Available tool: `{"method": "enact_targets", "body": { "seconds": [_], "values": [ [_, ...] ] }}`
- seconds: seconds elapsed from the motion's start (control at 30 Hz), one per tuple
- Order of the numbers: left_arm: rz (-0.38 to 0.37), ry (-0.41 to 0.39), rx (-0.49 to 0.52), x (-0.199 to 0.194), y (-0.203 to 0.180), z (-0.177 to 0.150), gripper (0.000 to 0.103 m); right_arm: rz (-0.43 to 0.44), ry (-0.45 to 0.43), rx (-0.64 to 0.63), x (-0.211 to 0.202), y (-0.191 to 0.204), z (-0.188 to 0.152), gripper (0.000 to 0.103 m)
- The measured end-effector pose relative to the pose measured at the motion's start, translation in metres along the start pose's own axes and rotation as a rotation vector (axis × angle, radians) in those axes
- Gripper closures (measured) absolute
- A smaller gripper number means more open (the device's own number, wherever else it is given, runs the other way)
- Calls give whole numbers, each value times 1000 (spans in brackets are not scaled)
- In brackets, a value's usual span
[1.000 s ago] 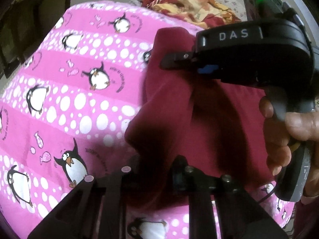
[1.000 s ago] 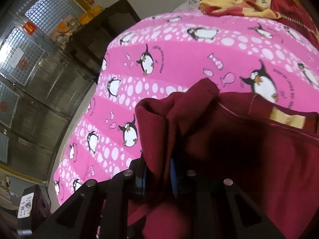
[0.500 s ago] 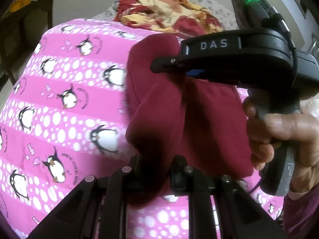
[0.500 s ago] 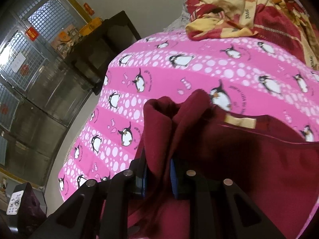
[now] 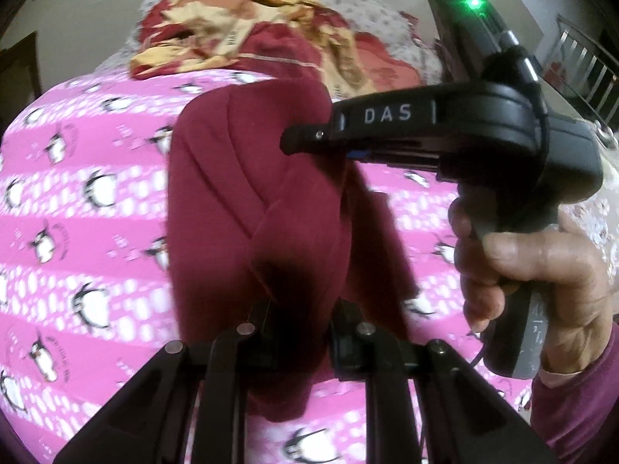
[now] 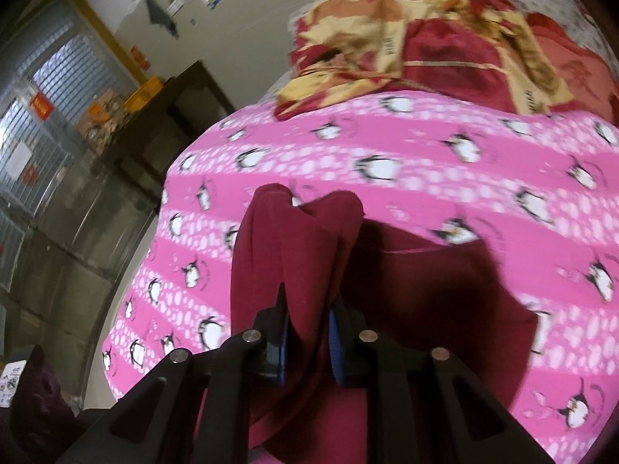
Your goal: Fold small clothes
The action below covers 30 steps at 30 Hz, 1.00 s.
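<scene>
A dark red garment (image 5: 247,208) hangs bunched above the pink penguin bedspread (image 5: 77,201). My left gripper (image 5: 300,323) is shut on a fold at its lower edge, and the cloth hides most of the pads. In the left wrist view the right gripper (image 5: 309,147), held by a hand (image 5: 518,266), pinches the cloth higher up at the right. In the right wrist view my right gripper (image 6: 307,328) is shut on a thick fold of the garment (image 6: 294,255), blue pads pressing both sides. The rest of the cloth drapes down to the right onto the bedspread (image 6: 425,178).
A crumpled red and yellow blanket (image 5: 247,38) lies at the far end of the bed, also the blanket (image 6: 418,38). A dark wooden cabinet (image 6: 170,123) and metal window grilles (image 6: 35,116) stand left of the bed. A dark purple object (image 6: 35,398) sits at the lower left.
Both grippers have lifted the red garment and carried it toward the far end of the bed. The cloth now hangs more bunched and less of it lies on the bedspread.
</scene>
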<state>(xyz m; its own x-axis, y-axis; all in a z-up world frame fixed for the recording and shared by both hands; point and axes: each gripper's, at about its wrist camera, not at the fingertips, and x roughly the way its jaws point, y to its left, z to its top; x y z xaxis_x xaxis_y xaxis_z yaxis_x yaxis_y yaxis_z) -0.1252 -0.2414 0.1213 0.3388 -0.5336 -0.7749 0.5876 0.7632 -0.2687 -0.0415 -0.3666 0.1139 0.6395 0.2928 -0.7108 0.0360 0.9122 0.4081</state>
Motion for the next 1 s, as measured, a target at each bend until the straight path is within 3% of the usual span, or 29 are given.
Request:
{"method": "enact_targets", "body": {
  "seconds": [0.27,0.5,0.57,0.63,0.67,0.77,0.83,0.9,1.0],
  "values": [
    [-41,63,63,45,-52,6,86,-46,-29,91,-27,-67,-12,86],
    [-47,124,60,78,-60,-2,84,-108,22,143,1,-104,-28,86],
    [-92,154,36,81,-57,-4,74,-117,27,162,10,-109,-31,84],
    [-147,173,32,73,-52,-7,67,-121,5,199,6,-115,-34,72],
    [-157,167,41,64,-49,-9,64,-122,-8,211,-1,-116,-36,71],
    [-95,99,124,31,-37,-16,58,-125,-22,186,-24,-107,-46,67],
    [1,47,172,13,-24,-18,57,-119,-21,142,-36,-93,-56,56],
    [80,25,178,5,-7,-21,57,-104,-18,108,-44,-76,-68,43],
    [134,47,129,12,20,-23,57,-88,-2,64,-43,-54,-87,42]
  ]
}}
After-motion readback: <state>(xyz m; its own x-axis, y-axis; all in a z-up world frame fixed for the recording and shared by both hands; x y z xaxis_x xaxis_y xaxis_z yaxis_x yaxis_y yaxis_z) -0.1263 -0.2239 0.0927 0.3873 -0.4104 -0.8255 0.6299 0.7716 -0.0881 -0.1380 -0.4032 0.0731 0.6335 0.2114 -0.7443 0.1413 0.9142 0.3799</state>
